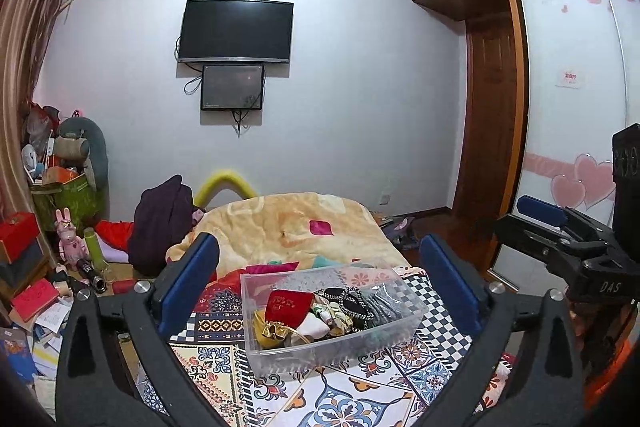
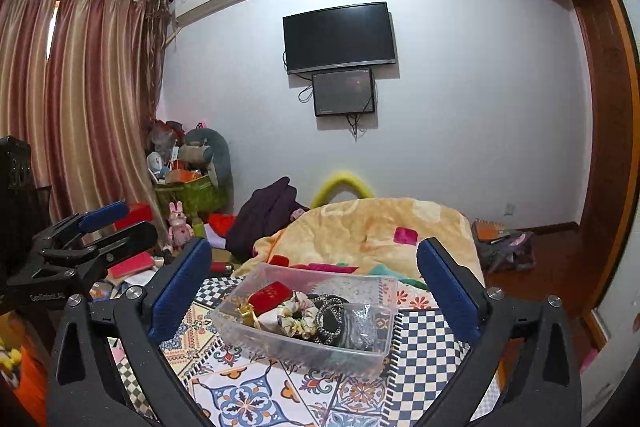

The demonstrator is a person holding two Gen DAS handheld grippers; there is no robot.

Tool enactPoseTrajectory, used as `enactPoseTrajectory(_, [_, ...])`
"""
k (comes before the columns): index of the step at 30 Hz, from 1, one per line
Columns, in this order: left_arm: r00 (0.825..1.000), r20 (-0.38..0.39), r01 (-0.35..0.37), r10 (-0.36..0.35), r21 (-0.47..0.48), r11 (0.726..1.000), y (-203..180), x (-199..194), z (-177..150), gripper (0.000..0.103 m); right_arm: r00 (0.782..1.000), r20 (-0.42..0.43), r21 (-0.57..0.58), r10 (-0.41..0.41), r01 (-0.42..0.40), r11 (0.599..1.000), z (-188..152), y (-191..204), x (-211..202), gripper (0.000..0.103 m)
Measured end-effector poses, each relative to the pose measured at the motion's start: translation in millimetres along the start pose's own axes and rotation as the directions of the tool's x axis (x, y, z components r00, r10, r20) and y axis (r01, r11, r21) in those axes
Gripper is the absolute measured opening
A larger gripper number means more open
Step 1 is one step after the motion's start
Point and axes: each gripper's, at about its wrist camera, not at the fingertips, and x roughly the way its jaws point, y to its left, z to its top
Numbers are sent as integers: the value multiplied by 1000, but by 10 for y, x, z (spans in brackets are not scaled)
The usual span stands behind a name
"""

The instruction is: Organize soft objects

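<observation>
Right now your bed [image 1: 320,223] fills the middle ground, a yellow blanket [image 2: 380,227] heaped at its far end and a patterned tile-print cover [image 1: 360,399] spread nearest you. On that cover sits a clear plastic bin [image 1: 276,355] holding the soft things: a red velvet pouch [image 1: 289,305] with gold writing too small to read, a cream scrunchie [image 2: 298,321], a black-and-white scrunchie [image 1: 352,301] and a gold pouch [image 1: 269,331]. Your left tongs [image 1: 320,287] are spread wide with nothing between them, held above the bin. Your right tongs [image 2: 316,287] are likewise wide apart and holding nothing; their side reads "DAS", the left pair's "GenRobot.AI".
</observation>
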Motion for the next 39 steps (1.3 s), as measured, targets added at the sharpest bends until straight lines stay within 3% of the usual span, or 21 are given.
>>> enactPoseTrajectory(39, [1000, -16, 18, -18, -4, 1000, -8, 18, -56, 103, 1000, -7, -5, -3, 3, 1000, -60, -7, -55, 103])
